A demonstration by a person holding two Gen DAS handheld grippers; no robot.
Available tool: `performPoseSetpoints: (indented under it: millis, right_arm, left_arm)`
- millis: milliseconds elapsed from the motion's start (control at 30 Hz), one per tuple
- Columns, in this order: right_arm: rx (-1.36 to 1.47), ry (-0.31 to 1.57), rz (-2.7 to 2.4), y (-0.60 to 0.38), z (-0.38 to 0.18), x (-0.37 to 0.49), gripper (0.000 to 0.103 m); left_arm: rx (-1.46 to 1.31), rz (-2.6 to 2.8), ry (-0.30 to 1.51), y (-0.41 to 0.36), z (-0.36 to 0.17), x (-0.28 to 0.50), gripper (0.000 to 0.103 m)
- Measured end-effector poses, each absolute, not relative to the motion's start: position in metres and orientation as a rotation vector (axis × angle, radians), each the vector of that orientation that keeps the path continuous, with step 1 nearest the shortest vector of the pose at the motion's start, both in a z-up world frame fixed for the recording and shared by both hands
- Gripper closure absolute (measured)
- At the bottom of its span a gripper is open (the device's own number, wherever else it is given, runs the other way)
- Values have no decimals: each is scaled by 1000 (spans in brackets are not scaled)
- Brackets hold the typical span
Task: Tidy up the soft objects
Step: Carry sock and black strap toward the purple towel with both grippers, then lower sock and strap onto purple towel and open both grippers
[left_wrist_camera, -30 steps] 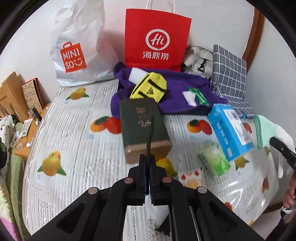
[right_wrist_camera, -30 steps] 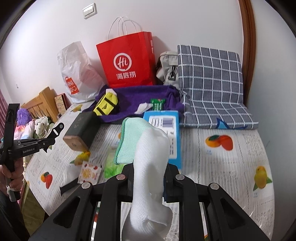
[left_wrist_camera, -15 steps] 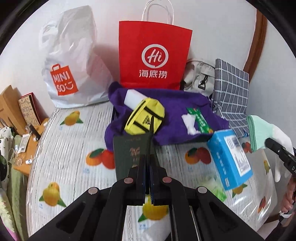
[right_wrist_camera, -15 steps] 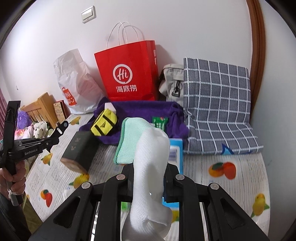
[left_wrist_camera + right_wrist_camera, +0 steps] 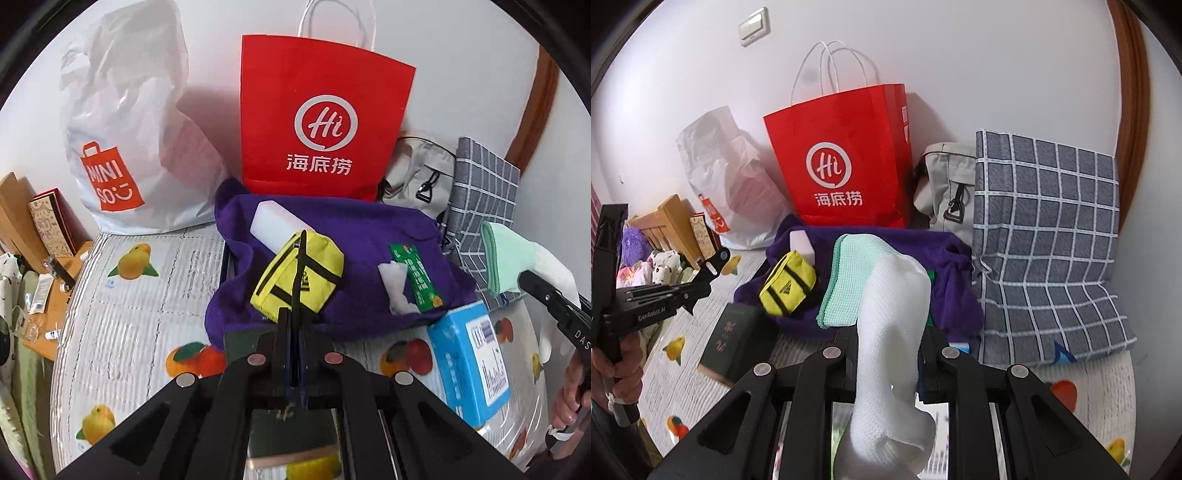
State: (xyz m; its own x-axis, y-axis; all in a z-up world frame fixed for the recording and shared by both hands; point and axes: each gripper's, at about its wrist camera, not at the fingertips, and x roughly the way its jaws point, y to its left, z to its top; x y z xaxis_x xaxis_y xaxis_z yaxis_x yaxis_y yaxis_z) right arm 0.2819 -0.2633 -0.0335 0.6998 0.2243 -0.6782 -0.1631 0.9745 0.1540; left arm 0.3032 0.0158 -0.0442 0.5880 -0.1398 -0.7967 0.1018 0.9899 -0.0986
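My left gripper (image 5: 293, 314) is shut on a thin black strip (image 5: 301, 258) that sticks up in front of a yellow pouch (image 5: 321, 269). The pouch lies on a purple towel (image 5: 369, 229) with a white block (image 5: 273, 225) and a green tissue packet (image 5: 415, 277). My right gripper (image 5: 890, 332) is shut on a white knit sock with a mint-green end (image 5: 894, 291), which hides its fingertips. In the left wrist view the sock (image 5: 509, 254) and the right gripper (image 5: 532, 280) hang at the right edge. The left gripper (image 5: 716, 258), held by a hand, shows at the left of the right wrist view.
A red paper bag (image 5: 321, 122) and a white plastic bag (image 5: 122, 122) stand against the wall. A grey bag (image 5: 945, 177) and a checked cushion (image 5: 1045, 240) fill the back right. A blue box (image 5: 469, 354) and a dark green box (image 5: 735, 339) lie on the fruit-print table cover (image 5: 140, 314).
Both grippers moved forward toward the towel and the bags at the wall, still gripping the strip and the sock. The dark green box slid under the left gripper's view.
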Motion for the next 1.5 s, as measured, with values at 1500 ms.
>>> performPoseSetpoints:
  millis: [1500]
  right_arm:
    - [56, 1001, 279, -240, -129, 416, 74]
  left_arm:
    - [-132, -101, 1156, 22, -129, 424, 99]
